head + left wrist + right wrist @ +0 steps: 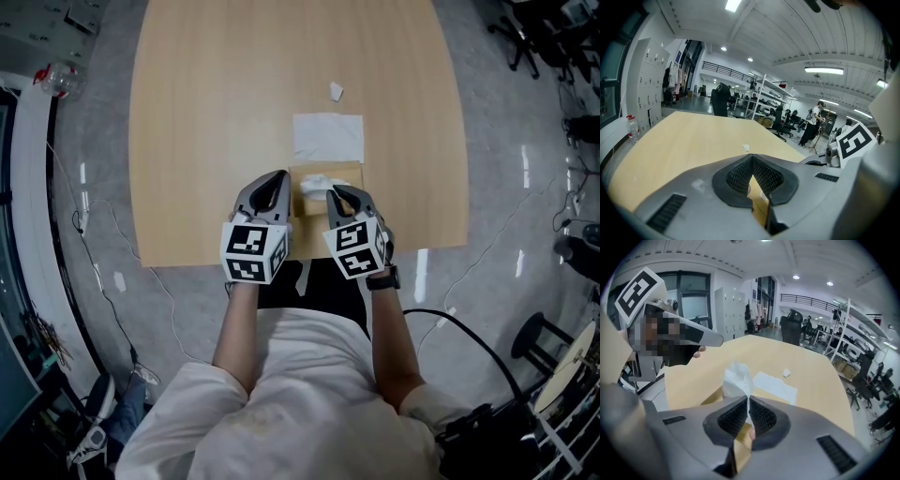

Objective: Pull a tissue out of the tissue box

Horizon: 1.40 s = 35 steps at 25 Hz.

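Note:
A tan tissue box (345, 175) stands near the table's front edge, with a white tissue (316, 182) poking out of its top. My right gripper (333, 195) is over the box, shut on that tissue. In the right gripper view the tissue (737, 379) rises in a crumpled tuft from between the closed pads of the right gripper (749, 401), above the box (711, 397). My left gripper (282, 179) lies at the box's left edge. Its jaws meet at the tips in the left gripper view (752, 161), and the box (760, 202) shows through the slit below them.
A flat white tissue (328, 137) lies on the wooden table (216, 122) just beyond the box, and a small white scrap (336, 91) lies farther back. A plastic bottle (58, 79) sits on the floor at the far left. Office chairs stand at the right.

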Each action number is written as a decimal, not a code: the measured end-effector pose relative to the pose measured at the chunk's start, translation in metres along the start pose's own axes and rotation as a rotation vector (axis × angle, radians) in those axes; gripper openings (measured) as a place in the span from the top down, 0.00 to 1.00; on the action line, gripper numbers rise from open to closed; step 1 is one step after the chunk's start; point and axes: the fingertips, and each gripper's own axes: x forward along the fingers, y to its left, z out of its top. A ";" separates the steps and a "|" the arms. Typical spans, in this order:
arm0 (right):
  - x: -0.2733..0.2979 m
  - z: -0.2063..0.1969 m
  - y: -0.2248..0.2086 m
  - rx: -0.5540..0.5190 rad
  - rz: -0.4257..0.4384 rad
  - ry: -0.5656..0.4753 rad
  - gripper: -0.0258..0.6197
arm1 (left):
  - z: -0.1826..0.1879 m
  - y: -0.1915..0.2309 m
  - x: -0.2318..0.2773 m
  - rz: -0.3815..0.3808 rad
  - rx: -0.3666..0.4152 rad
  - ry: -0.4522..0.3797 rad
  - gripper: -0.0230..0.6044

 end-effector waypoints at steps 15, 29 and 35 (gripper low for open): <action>-0.020 0.025 -0.006 -0.037 -0.069 -0.035 0.94 | 0.027 -0.001 -0.012 -0.015 0.021 -0.057 0.98; -0.043 0.065 -0.010 -0.209 -0.161 -0.081 0.95 | 0.056 0.004 -0.027 -0.001 0.030 -0.126 0.98; -0.059 0.083 -0.015 -0.230 -0.188 -0.129 0.95 | 0.075 -0.001 -0.035 0.000 0.051 -0.168 0.98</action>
